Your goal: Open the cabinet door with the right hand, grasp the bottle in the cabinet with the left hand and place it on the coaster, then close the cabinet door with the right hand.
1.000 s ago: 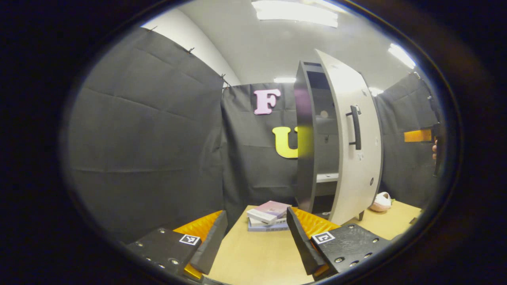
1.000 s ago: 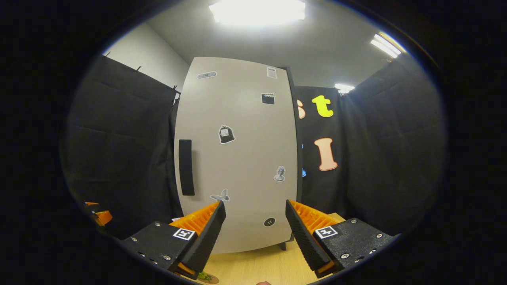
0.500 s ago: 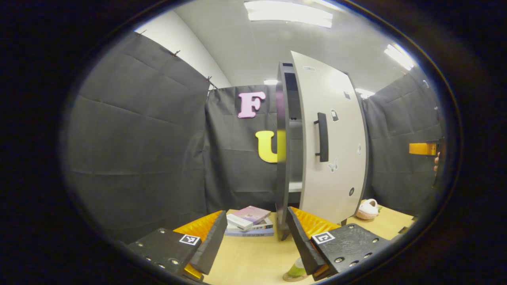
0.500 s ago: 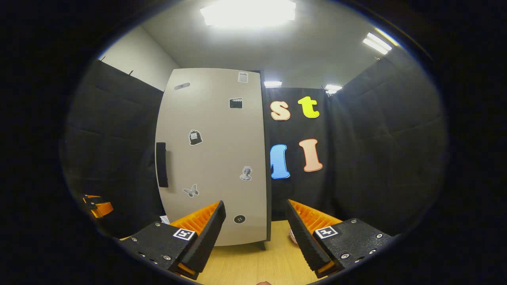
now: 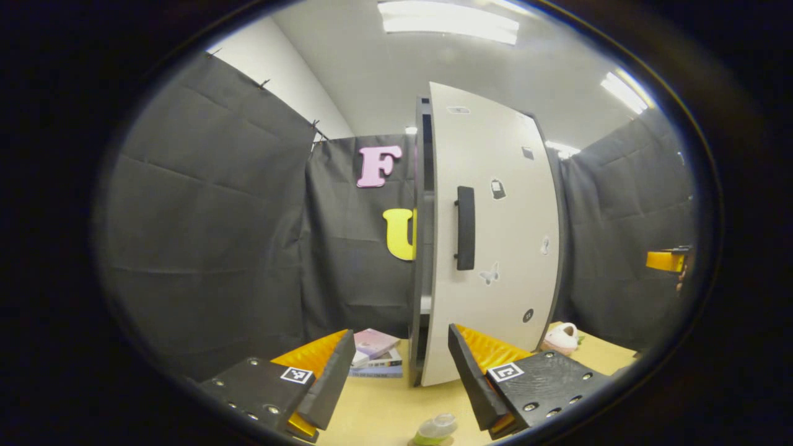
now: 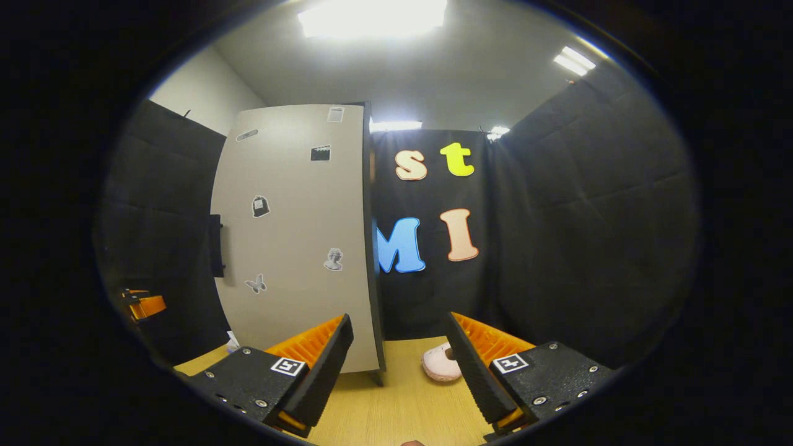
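In the left gripper view my left gripper (image 5: pixel 396 378) is spread wide with nothing between its fingers, and the bottle (image 5: pixel 435 428) sits low on the table (image 5: pixel 378 412) just in front of them, a little toward the right finger, at the near edge of what I can see. It seems to rest on the coaster (image 5: pixel 414 442), though only a sliver of that shows and I cannot be sure of contact. Straight ahead stands the cabinet (image 5: pixel 419 248), its pale door (image 5: pixel 495 235) nearly shut, with a narrow dark gap left along the handle side; the black handle (image 5: pixel 464 228) faces me. A stack of books (image 5: pixel 375 359) lies on the table just left of the cabinet's foot, and a pink plush thing (image 5: pixel 560 337) lies to the right of it. At the far right edge I catch part of the other gripper (image 5: pixel 666 260). In the right gripper view my right gripper (image 6: pixel 399 365) is also spread wide and empty, held apart from the door (image 6: pixel 291 235), whose hinge edge lies just beyond its left finger. The plush (image 6: pixel 441 364) lies on the table between its fingers.
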{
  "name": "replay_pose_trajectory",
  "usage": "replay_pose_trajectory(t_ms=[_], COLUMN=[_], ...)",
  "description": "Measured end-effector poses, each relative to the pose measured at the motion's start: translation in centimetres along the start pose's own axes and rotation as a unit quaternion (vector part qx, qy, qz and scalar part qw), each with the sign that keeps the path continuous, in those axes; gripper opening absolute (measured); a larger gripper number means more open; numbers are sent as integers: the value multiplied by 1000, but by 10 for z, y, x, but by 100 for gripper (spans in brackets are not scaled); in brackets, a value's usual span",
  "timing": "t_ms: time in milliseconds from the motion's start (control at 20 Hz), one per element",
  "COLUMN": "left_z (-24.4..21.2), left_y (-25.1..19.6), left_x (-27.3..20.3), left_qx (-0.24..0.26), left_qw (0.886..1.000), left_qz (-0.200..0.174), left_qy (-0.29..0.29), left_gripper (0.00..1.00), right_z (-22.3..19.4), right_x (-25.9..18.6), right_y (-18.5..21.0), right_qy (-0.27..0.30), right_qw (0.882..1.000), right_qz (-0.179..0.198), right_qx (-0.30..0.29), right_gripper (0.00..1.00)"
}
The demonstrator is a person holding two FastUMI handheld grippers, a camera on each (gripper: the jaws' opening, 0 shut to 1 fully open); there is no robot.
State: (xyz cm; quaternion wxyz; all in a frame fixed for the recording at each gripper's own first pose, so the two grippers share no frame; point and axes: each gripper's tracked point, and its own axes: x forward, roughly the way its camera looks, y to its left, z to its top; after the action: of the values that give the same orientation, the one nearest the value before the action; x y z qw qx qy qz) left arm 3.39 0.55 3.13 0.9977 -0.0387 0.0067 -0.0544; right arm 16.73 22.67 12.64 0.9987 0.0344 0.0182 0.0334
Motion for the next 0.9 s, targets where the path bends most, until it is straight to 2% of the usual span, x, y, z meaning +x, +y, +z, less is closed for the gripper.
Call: replay_pose_trajectory(t_ms=[500,900], left_z=[14,17], left_y=[-17,-9], left_x=[2,-7], left_qx=[13,21], left_qw=[1000,1000], left_qz=[-4,4], left_qy=[-8,-10], left_gripper=[91,91], right_z=[-5,-5], right_x=[2,1], right_y=[-7,-6], right_qy=[4,1], right_qw=[1000,1000], right_qz=[-9,-6], right_qx=[13,12], right_gripper=[94,94])
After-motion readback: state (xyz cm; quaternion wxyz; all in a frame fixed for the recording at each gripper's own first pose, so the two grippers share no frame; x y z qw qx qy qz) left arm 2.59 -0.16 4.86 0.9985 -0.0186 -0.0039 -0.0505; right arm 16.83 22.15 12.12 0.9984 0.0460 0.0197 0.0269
